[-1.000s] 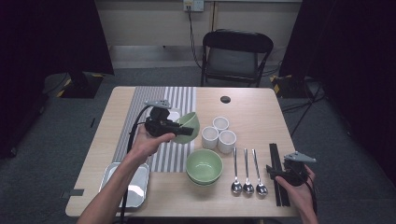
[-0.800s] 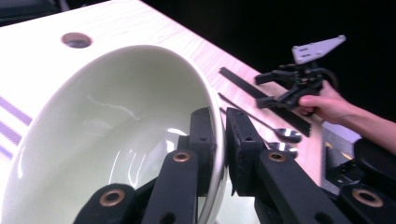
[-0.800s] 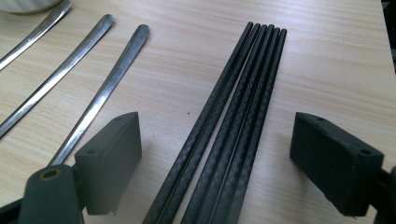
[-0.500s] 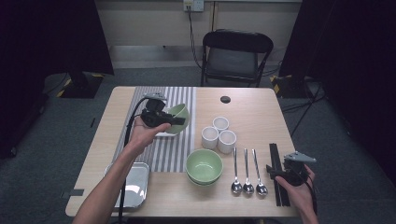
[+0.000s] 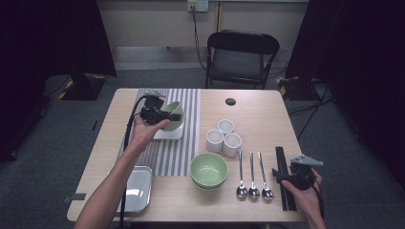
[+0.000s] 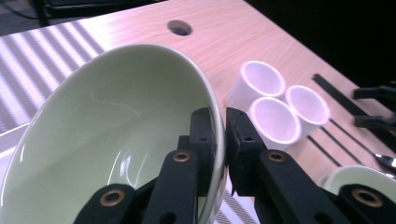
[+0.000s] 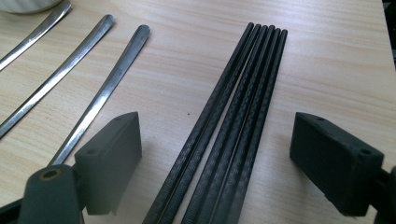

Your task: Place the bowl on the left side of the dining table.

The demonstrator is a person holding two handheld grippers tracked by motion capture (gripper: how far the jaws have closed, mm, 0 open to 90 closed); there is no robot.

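My left gripper [image 5: 165,116] is shut on the rim of a pale green bowl [image 5: 175,110], one jaw inside and one outside. The bowl hangs tilted over a white square plate [image 5: 168,134] on the striped mat [image 5: 174,155]. In the left gripper view the black jaws of the left gripper [image 6: 220,140] pinch the edge of the bowl [image 6: 107,126]. My right gripper [image 5: 285,175] stands open low over a bundle of black chopsticks [image 5: 282,160] at the table's right front. In the right gripper view the chopsticks [image 7: 243,93] lie between the untouching jaws of the right gripper [image 7: 223,156].
Three white cups [image 5: 223,137] stand mid-table, with green bowls [image 5: 208,169] stacked in front of them. Three spoons [image 5: 253,177] lie left of the chopsticks. A metal tray [image 5: 135,188] sits at the front left. A black chair [image 5: 241,57] stands behind the table.
My left hand has carried the green bowl to the left and farther back, a little lower, over the white plate. The right hand has stayed put.
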